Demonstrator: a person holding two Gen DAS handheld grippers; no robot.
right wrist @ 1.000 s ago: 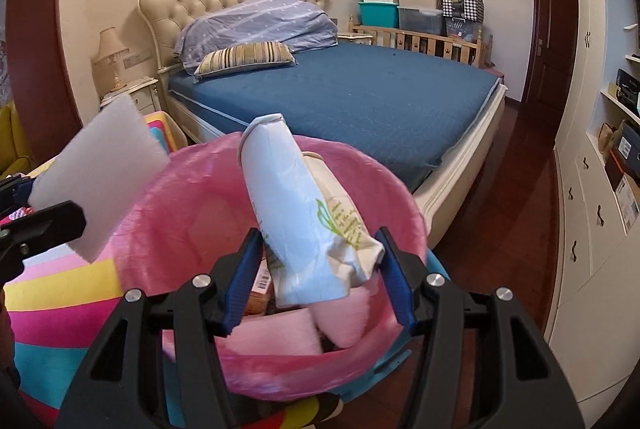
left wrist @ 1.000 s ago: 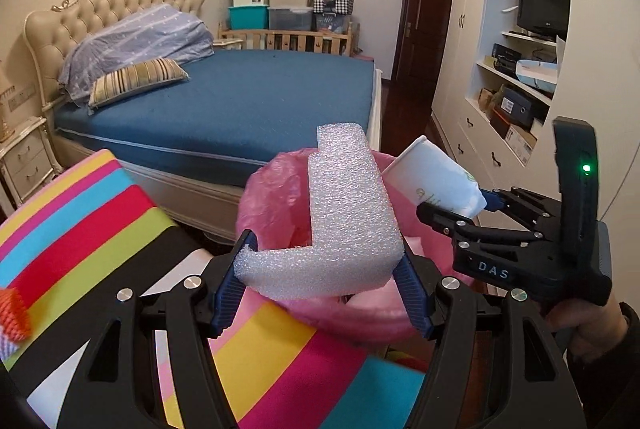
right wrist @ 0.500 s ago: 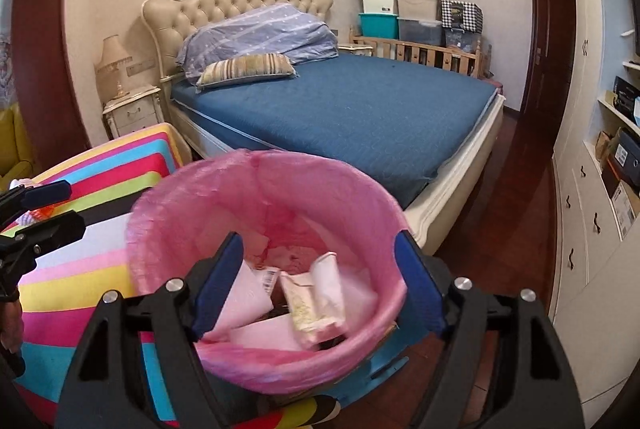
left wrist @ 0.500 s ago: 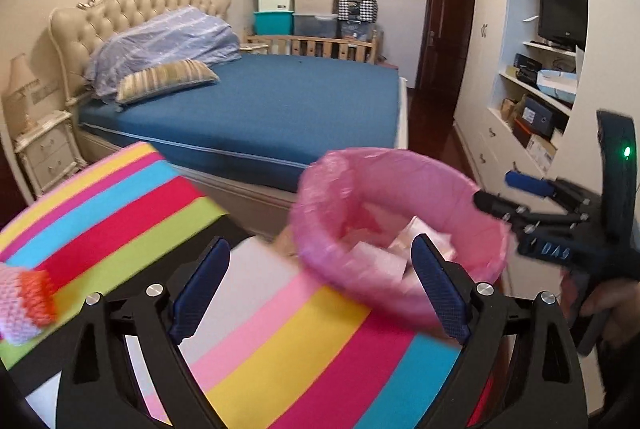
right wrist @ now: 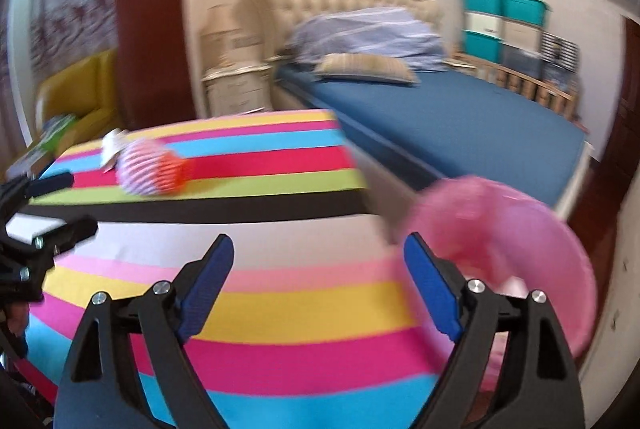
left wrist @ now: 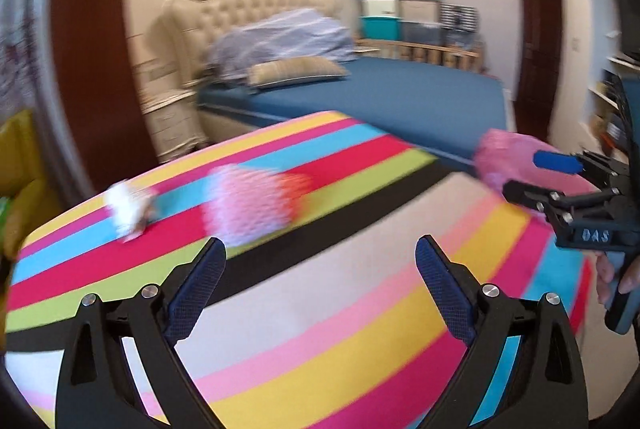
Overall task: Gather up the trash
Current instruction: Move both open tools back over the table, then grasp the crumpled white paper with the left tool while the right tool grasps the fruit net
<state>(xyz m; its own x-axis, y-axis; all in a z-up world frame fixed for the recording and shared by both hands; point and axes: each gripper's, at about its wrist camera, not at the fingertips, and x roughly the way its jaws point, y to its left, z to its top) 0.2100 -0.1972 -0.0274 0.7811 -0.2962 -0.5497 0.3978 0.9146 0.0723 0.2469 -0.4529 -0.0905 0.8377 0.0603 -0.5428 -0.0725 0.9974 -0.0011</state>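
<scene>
- While both views smear with motion blur, I read the table from its left end, where a small white crumpled scrap [left wrist: 129,210] lies on the striped cloth [left wrist: 320,309], touching or just beside the next piece; I cannot tell which.
- Just right of it sits a pink-and-orange foam net sleeve [left wrist: 256,203], the mesh kind wrapped round fruit. I judge it very light, soft and springy, so it will squash under the pads and could slip or bounce away if nudged.
- I would pinch the sleeve across its middle, where it is thickest, and take the scrap by a raised fold.
- My left gripper [left wrist: 320,261] stands spread wide with nothing between its pads, pointing at bare cloth near the sleeve.
- My right gripper [right wrist: 318,261] has its jaws opening, also with nothing between them, over the cloth's near stripes.
- At the far right, the pink-lined bin [right wrist: 560,229] waits off the table's edge, well apart from both pieces.
</scene>
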